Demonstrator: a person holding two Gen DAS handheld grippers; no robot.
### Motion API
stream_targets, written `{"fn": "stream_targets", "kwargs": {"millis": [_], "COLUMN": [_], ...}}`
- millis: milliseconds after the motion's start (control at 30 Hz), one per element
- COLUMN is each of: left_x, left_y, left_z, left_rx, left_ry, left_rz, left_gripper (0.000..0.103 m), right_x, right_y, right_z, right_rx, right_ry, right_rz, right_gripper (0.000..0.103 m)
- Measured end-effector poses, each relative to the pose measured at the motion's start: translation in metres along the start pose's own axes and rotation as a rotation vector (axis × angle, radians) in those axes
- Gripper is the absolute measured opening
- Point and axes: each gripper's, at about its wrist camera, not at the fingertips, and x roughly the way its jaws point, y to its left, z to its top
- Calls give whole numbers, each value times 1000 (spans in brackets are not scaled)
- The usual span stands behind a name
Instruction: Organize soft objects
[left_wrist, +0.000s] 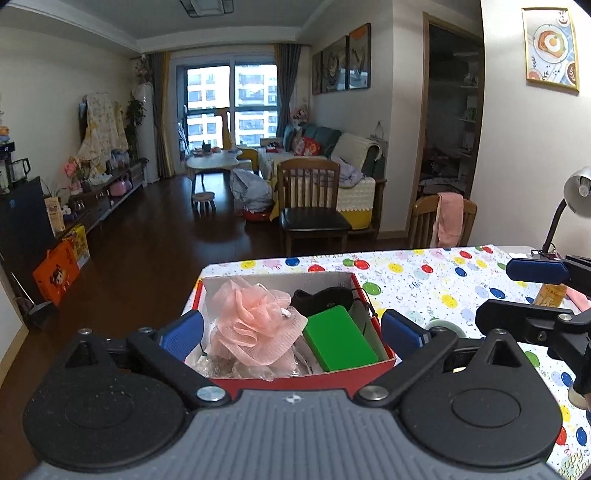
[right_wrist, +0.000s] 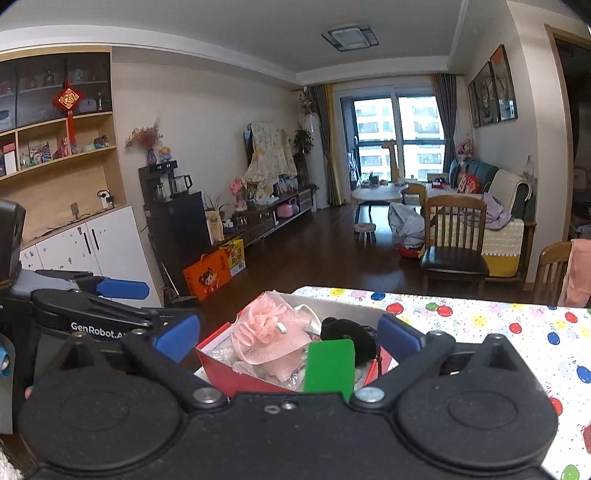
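Both tools (left_wrist: 291, 332) (right_wrist: 288, 336) spread wide over red box (left_wrist: 295, 378) of pink pouf (left_wrist: 255, 325), green sponge (left_wrist: 340, 343).

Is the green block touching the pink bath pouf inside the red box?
Cannot tell. In the left wrist view the green block and the pink bath pouf meet edge to edge in the red box, but overlap could hide a gap.

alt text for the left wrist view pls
The open left gripper frames a red box on a balloon-print tablecloth, holding a pink bath pouf, a green sponge block and a black item. The right gripper enters from the right.
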Motion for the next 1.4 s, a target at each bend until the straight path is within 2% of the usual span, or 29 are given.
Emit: {"fn": "stream_targets", "kwargs": {"millis": [633, 1400], "left_x": [-20, -32], "left_y": [-9, -18], "left_z": [-6, -6], "left_rx": [-18, -24], "left_ry": [-22, -76], "left_rz": [-9, -81], "left_gripper": [103, 103], "right_x": [-13, -22], "right_y": [1, 4], "right_z": [-4, -7], "right_rx": [34, 53], "right_ry": [-17, -27], "right_rz": [-30, -112], "right_gripper": [103, 103]}}
